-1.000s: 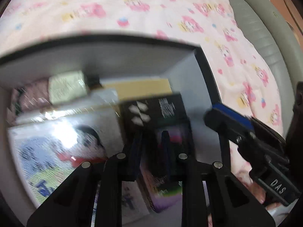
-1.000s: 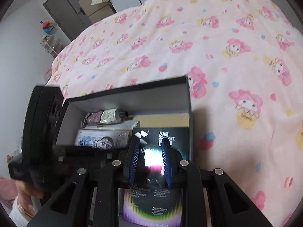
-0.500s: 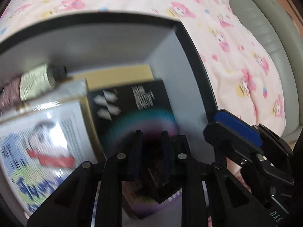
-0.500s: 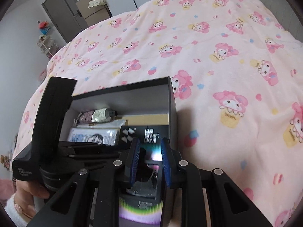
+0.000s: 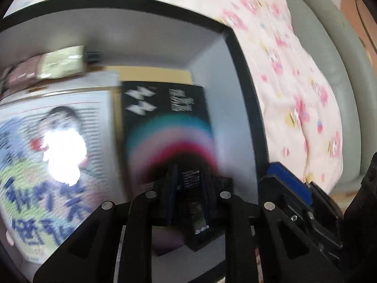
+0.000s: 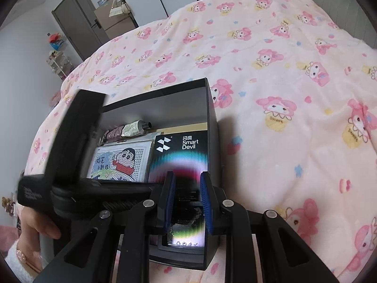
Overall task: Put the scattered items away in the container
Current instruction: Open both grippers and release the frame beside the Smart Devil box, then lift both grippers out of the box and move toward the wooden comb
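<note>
With both the left gripper (image 5: 188, 176) and right gripper (image 6: 187, 198) jaws closed, holding nothing visible, above the box (image 6: 212, 122), seat the black packet (image 6: 181, 155) flat.

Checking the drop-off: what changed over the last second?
The black package slid further into the box, along its right wall; the left claw followed it in. It and the right claw stayed shut at its near end. The tube and cartoon sheet did not move.
</note>
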